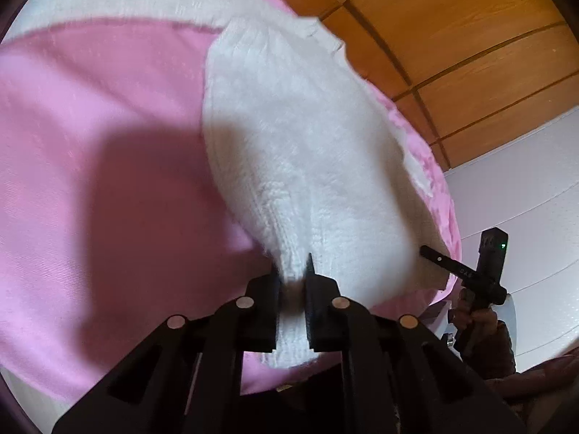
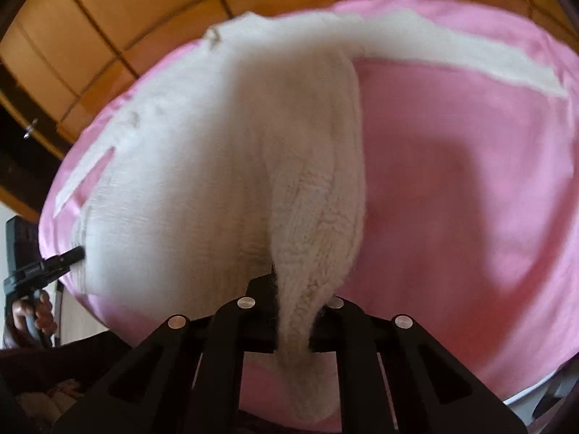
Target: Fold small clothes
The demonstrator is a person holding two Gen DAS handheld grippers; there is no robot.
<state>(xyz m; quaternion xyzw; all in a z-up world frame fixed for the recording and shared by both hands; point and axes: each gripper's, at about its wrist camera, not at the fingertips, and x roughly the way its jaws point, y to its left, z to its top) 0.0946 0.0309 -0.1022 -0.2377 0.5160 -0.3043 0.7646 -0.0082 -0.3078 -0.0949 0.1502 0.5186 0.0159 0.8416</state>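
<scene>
A pink cloth [image 1: 90, 144] covers the surface under and ahead of each claw, stretching to both sides and curving away at its far edge; a dark shadow lies on it just left of the left claw's tips. In the right wrist view the same pink cloth [image 2: 470, 181] fills the area ahead and to the right of the claw. Beyond the cloth's far edge stand wooden panels [image 1: 452, 36] divided by dark seams, up and to the right of the left claw. Below them, right of that claw, runs a white wall [image 1: 524, 199]. In the right wrist view the wooden panels [image 2: 108, 18] lie far ahead and left.
</scene>
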